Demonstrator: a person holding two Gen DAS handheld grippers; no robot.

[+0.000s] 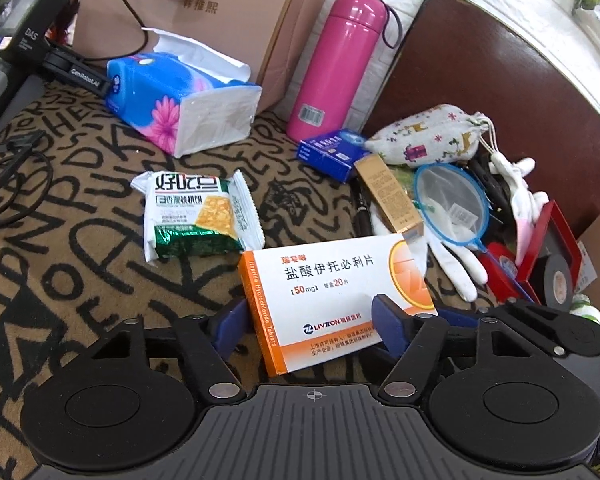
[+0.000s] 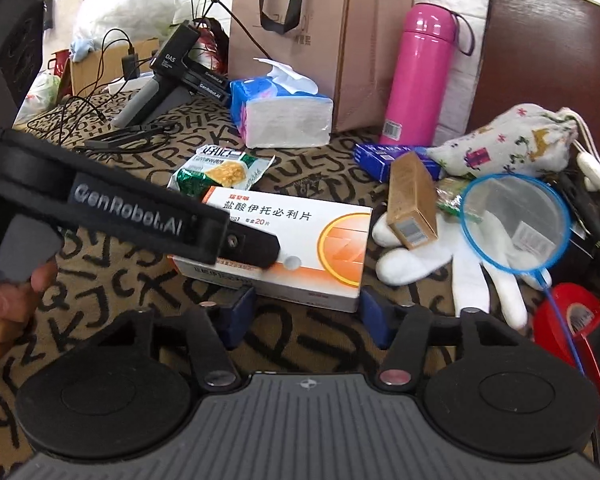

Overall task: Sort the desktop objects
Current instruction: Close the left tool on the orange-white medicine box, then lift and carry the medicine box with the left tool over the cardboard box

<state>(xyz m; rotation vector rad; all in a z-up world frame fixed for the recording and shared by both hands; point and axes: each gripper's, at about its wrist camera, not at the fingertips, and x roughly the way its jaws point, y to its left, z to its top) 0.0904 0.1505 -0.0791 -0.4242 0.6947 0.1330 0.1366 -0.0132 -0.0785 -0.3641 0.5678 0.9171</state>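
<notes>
A white and orange medicine box (image 1: 332,292) sits between the blue pads of my left gripper (image 1: 308,320), which is shut on it. In the right wrist view the same box (image 2: 300,236) lies just ahead of my open, empty right gripper (image 2: 304,312), with the left gripper's black body (image 2: 140,220) across it. A green snack packet (image 1: 196,216) lies to the left behind the box. A gold box (image 1: 392,196), a blue box (image 1: 332,152), a white glove (image 1: 456,260) and a blue mesh strainer (image 1: 452,204) lie to the right.
A tissue pack (image 1: 184,100), a pink flask (image 1: 340,68) and a brown paper bag (image 1: 204,8) stand at the back. A cloth pouch (image 1: 432,136), red tape (image 2: 572,316) and black tape (image 1: 556,284) crowd the right. A spare gripper and cables (image 1: 16,44) lie at the left.
</notes>
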